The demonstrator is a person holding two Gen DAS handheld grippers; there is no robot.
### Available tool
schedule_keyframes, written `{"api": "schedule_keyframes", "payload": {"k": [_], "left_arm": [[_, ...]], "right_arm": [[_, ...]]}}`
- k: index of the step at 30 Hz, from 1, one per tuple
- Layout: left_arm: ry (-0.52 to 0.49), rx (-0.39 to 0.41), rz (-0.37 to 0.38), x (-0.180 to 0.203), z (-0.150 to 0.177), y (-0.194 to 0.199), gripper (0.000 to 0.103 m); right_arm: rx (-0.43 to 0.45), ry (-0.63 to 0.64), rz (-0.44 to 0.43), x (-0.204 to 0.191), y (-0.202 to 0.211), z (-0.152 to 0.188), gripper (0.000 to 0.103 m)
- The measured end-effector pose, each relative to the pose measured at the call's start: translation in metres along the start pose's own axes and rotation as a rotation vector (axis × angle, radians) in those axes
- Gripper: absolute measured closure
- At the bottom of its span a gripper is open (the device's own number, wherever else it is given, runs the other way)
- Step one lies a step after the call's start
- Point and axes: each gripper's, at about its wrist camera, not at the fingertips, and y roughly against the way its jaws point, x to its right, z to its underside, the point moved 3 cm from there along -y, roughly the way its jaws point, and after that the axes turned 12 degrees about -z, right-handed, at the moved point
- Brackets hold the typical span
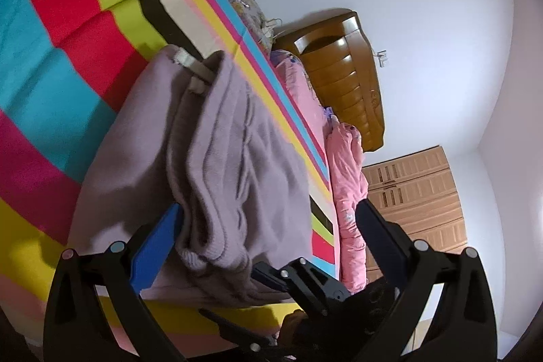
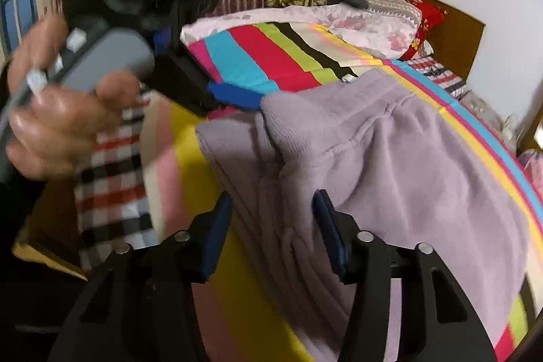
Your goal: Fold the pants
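Black tool (image 2: pixel 271 233), blue pads (image 2: pixel 217 226)

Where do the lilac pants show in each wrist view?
Left wrist: pants fill the centre, running up from between the left gripper fingers.
Right wrist: pants centre to right, above the right gripper.
Shared landmark: striped blanket under them.

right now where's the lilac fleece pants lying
The folded lilac fleece pants lie on the striped multicolour bedspread near its front edge, filling the centre of both wrist views, just ahead of the right gripper.
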Motion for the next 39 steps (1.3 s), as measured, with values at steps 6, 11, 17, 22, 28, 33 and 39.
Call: {"api": "schedule_keyframes", "payload": {"k": [6, 11, 17, 22, 28, 33, 39], "left_arm": [[-0.017, -0.001, 0.002, 0.008, -0.002, -0.002, 0.002], [0.01, 0.007, 0.035, 0.002, -0.003, 0.002, 0.002], [0.065, 0.003, 0.075, -0.008, -0.008, 0.006, 0.002], [0.021, -0.131, 0.11, 0.008, -0.011, -0.023, 0.002], [-0.059, -0.249, 0.001, 0.021, -0.025, -0.078, 0.011], [-0.127, -0.188, -0.135, 0.006, -0.019, -0.078, 0.057], [-0.13, -0.142, -0.082, 0.003, -0.015, -0.073, 0.054]], "right_arm": [[-0.019, 0.091, 0.031, 0.001, 0.003, 0.007, 0.074], [0.056, 0.03, -0.01, 0.017, 0.021, 0.001, 0.088], [0.193, -0.107, -0.083, 0.035, 0.048, -0.007, 0.089], [0.247, -0.081, -0.074, 0.033, 0.06, -0.012, 0.089], [0.145, 0.035, 0.028, 0.008, 0.044, -0.003, 0.084], [0.332, -0.058, 0.191, 0.003, 0.111, 0.03, 0.019], [0.403, -0.589, 0.303, 0.054, 0.174, 0.142, 0.014]]}}
